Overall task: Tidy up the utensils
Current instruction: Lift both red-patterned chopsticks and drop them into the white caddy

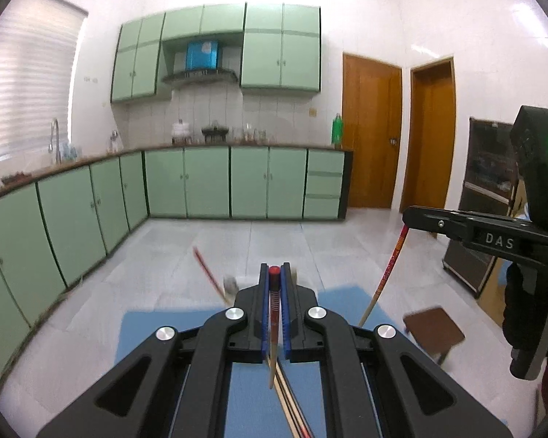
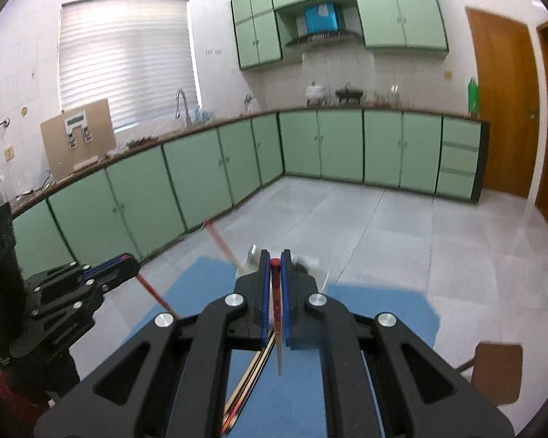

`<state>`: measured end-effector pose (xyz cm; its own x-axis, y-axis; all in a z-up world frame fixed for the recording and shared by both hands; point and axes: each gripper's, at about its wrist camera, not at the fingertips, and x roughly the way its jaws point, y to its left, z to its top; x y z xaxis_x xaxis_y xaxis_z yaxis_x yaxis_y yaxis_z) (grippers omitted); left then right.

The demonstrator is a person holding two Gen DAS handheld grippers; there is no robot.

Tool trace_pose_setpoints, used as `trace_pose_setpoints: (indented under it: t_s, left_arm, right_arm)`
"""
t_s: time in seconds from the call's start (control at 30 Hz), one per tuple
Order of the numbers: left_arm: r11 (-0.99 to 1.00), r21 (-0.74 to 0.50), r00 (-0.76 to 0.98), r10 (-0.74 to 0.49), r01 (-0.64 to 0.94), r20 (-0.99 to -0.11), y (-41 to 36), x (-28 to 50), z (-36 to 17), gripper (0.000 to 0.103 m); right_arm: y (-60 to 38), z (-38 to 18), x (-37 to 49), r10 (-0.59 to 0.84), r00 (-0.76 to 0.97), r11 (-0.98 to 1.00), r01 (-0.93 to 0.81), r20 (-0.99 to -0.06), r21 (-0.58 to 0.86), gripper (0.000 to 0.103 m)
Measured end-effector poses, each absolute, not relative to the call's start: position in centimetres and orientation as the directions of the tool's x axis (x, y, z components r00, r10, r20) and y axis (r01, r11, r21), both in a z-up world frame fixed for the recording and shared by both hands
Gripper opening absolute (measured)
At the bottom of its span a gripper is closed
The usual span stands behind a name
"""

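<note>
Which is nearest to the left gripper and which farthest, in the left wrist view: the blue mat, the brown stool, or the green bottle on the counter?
Measured from the left gripper:
1. Blue mat, directly beneath and around the gripper.
2. Brown stool, low on the right, on the floor beside the mat.
3. Green bottle, far across the room at the counter's right end, near the wooden door.

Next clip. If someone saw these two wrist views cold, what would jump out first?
Each set of tongs, left and right, is shut on a red-topped chopstick held above a blue mat. More chopsticks lie on the mat beneath. Behind, mint-green kitchen cabinets line the walls.
</note>
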<state>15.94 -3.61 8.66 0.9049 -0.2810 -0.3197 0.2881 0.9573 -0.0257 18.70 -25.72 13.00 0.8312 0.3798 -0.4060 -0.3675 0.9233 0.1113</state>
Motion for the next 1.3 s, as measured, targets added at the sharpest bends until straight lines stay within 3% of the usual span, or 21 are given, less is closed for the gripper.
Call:
trace_pose_setpoints:
  t_s: [0.2,0.33,0.47,0.77,0.93,1.03,1.13,1.3]
  left_arm:
    - [0.959,-0.015,0.934,-0.281,0.284,-0.219,-4.6,19.7,13.2,0.006]
    - [0.963,0.006,0.946,-0.263,0.269,-0.192,-5.4,22.6,14.1,0.006]
    - [0.967,0.013,0.945,-0.246,0.255,-0.217,-5.9,25.8,12.5,0.006]
    - [0.967,-0.054,0.891,-0.250,0.248,-0.380,-5.4,31.3,6.2,0.006]
    - [0.966,-0.070,0.880,-0.255,0.248,-0.402,-4.6,31.2,5.3,0.012]
    - [0.966,-0.066,0.884,-0.256,0.251,-0.391,-4.3,30.3,5.7,0.020]
    - [0.966,-0.057,0.893,-0.253,0.250,-0.371,-4.0,28.4,6.3,0.032]
    - [0.970,-0.039,0.909,-0.238,0.240,-0.343,-3.4,23.5,6.2,0.043]
  right_arm:
    - [-26.2,16.5,23.2,0.324,0.894,0.946,-0.315,-0.309,0.081,0.005]
    - [-26.4,16.4,26.8,0.305,0.906,0.952,-0.293,-0.294,0.086,0.005]
    - [-26.1,14.7,29.7,0.304,0.897,0.953,-0.287,-0.319,0.102,0.005]
    - [-24.6,7.9,33.8,0.299,0.826,0.953,-0.285,-0.478,0.105,0.006]
    - [-24.9,5.8,33.6,0.305,0.798,0.952,-0.270,-0.520,0.144,0.009]
    - [-25.7,6.0,32.1,0.307,0.809,0.952,-0.257,-0.501,0.168,0.016]
    - [-26.4,6.6,29.7,0.292,0.832,0.956,-0.240,-0.472,0.168,0.029]
    - [-27.2,6.1,24.7,0.275,0.849,0.961,-0.230,-0.451,0.153,0.055]
